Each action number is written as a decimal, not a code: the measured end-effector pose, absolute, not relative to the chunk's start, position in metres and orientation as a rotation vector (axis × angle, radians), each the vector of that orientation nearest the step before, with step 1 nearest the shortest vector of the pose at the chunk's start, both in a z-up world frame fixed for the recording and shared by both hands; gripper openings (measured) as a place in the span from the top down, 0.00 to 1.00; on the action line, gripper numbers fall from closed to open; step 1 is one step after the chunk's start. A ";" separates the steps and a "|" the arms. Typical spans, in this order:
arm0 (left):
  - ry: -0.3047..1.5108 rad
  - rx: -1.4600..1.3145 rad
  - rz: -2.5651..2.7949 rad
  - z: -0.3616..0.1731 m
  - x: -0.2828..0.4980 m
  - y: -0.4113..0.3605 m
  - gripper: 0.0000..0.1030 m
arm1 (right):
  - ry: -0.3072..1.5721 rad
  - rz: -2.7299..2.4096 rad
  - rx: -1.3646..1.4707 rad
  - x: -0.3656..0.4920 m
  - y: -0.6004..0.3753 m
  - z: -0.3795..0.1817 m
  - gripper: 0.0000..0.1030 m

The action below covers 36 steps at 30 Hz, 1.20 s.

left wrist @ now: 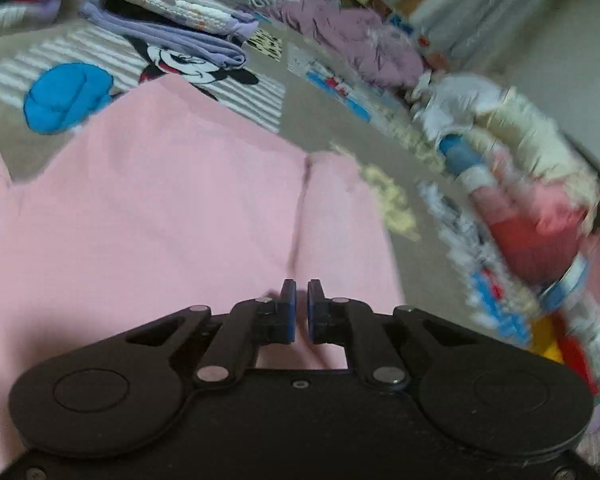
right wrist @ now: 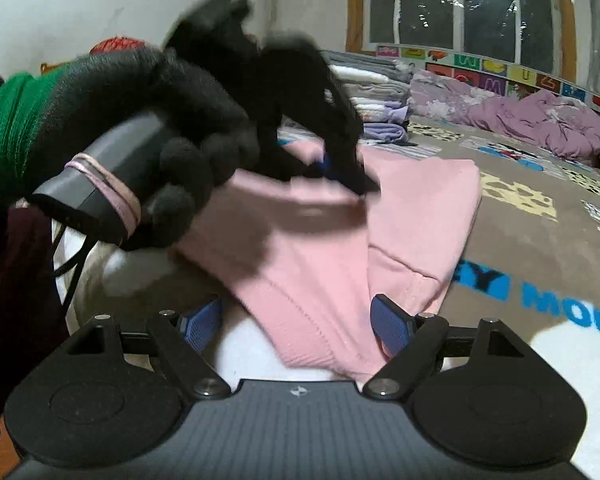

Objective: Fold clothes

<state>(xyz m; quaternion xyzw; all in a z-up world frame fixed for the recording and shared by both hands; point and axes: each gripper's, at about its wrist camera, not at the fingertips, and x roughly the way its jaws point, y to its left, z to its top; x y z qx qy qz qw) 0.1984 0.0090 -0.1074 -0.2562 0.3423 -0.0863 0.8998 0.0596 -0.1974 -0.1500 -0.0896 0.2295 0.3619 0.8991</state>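
Pink garment [right wrist: 384, 220] spread on cartoon blanket [right wrist: 540, 240], hem toward me. My right gripper [right wrist: 300, 328] wide apart, straddling hem, nearest. Left gripper [left wrist: 302, 312] closed, hovering mid-cloth, grabbing nothing afaict.

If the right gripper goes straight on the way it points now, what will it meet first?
Most likely the pink garment: its hem already lies between the open right gripper fingers. Further along that line is the gloved left hand holding the other gripper, though depth is hard to judge.
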 end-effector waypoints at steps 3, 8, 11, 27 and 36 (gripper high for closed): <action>0.677 -0.479 -0.197 -0.101 0.194 0.012 0.96 | 0.477 0.767 -0.164 0.056 -0.201 -0.146 0.23; 0.629 -0.357 -0.366 -0.086 0.181 -0.020 0.91 | 0.339 0.734 -0.152 0.038 -0.210 -0.126 0.26; 0.653 -0.246 -0.414 -0.101 0.180 -0.041 0.87 | 0.303 0.656 -0.155 0.044 -0.214 -0.123 0.25; 0.627 0.129 -0.398 -0.123 0.150 -0.088 0.75 | 0.465 0.645 -0.238 0.045 -0.199 -0.139 0.21; 0.568 -0.046 -0.344 -0.106 0.135 -0.047 0.48 | 0.448 0.608 -0.224 0.025 -0.204 -0.127 0.22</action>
